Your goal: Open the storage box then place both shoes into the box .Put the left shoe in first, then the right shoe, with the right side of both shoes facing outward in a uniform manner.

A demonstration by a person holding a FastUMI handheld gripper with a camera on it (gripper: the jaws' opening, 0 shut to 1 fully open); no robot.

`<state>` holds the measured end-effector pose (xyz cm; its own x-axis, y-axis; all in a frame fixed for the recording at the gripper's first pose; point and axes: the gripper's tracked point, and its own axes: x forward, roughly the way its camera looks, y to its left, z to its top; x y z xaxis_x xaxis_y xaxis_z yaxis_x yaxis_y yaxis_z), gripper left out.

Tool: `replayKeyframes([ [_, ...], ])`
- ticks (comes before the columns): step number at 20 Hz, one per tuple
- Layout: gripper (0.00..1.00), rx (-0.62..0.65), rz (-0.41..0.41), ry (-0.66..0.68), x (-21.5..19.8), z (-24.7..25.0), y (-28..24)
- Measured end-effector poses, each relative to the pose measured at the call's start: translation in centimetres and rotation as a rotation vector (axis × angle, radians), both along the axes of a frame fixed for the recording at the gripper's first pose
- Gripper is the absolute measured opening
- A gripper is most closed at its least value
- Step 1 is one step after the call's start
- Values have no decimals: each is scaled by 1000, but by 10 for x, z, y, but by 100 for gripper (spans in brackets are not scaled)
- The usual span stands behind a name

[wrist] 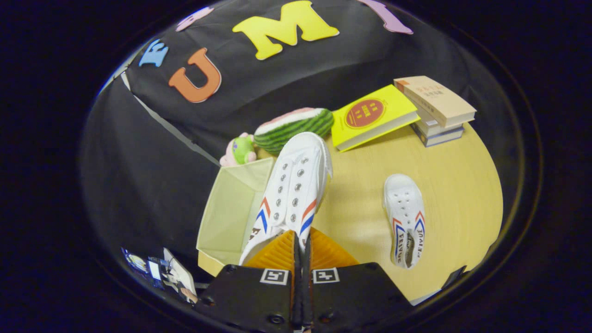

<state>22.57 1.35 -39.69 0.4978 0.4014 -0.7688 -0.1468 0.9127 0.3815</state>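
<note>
Hand-held gripper (301, 240) clamped on heel of 1 white shoe (293, 185), held above open storage box (226, 212). 2nd shoe (406, 217) lies apart on tabletop (458, 185). Beyond: watermelon plush (296, 127), books (434, 108).

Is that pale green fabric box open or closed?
Open: the pale green fabric box shows its bare inside walls, beside the white canvas shoe gripped by the claw.

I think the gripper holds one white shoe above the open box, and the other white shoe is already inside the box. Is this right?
Not quite. In the gripper view the gripper does hold one white shoe by the open storage box, but the other white shoe lies on the wooden table, not in the box.
</note>
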Motion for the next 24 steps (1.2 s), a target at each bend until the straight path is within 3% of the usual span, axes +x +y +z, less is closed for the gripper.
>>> replayKeyframes([
  [3,6,26,38,-37,3,-26,8],
  [6,6,73,52,-61,7,-84,11],
  [8,6,80,48,-128,15,-112,17],
  [11,6,120,6,-188,23,-116,41],
  [19,6,133,-52,-121,24,-192,85],
  [21,6,90,-23,-95,24,-210,84],
  [22,13,75,4,-87,21,-207,81],
  [24,45,34,36,-68,20,-218,81],
])
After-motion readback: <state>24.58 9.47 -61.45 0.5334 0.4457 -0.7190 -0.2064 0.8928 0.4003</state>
